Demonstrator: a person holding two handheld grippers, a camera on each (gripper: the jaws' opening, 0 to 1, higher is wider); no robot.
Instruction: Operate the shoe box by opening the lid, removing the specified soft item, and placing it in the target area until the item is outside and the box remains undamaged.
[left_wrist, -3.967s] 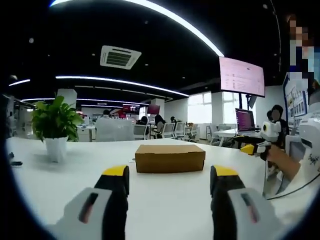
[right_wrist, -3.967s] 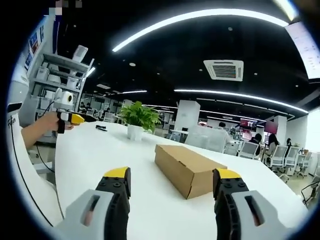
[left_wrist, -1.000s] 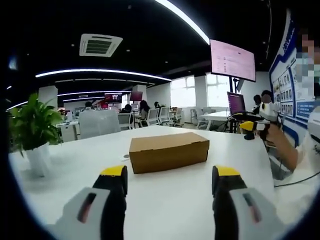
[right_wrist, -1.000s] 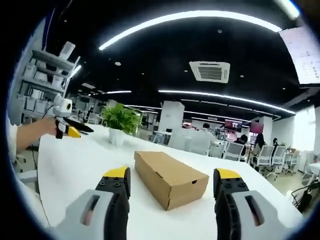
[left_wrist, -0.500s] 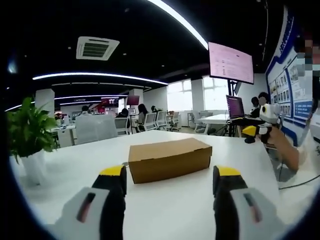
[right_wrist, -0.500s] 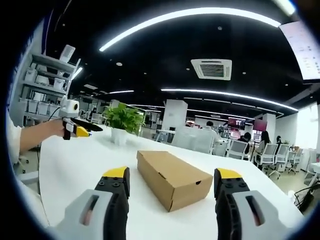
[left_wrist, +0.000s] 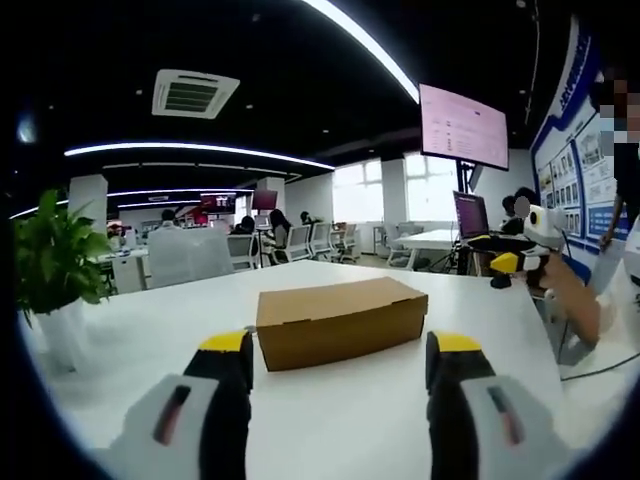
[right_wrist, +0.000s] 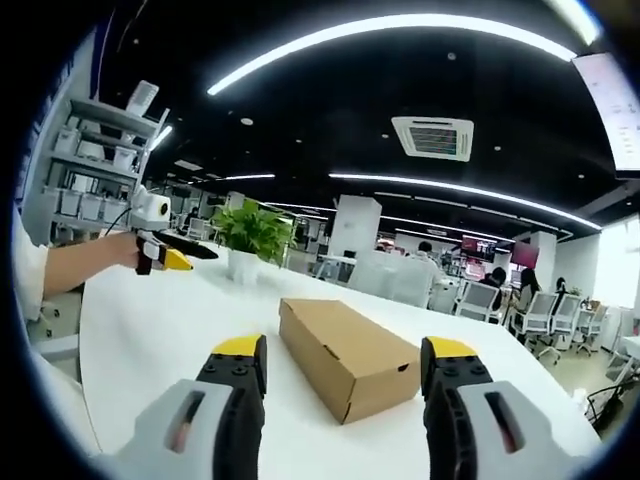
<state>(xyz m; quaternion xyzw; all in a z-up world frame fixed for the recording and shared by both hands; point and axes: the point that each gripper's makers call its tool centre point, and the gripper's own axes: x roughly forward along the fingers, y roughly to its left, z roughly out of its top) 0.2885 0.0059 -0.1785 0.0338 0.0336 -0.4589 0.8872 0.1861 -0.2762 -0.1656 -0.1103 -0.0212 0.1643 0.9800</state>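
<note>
One closed shoe box (left_wrist: 340, 322) on the counter (left_wrist: 360, 420); both hand-held grippers, left (left_wrist: 340, 372) and right (right_wrist: 343, 372), spread (box's end hole (right_wrist: 400, 368) faces the right).

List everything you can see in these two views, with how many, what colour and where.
shoe box: one, brown cardboard, lid shut, lying on the table ahead of both claws.
table: one, white, under the box.
potted plant: one, green leaves in a white pot, on the table beyond the box.
monitor: one, pale pink screen, hung high on the left gripper view's right.
ceiling vent: one, white, overhead.
office chairs: several, pale, in the background.
left claw: one, grey with yellow tips, open, short of the box.
right claw: one, grey with yellow tips, open, short of the box.
</note>
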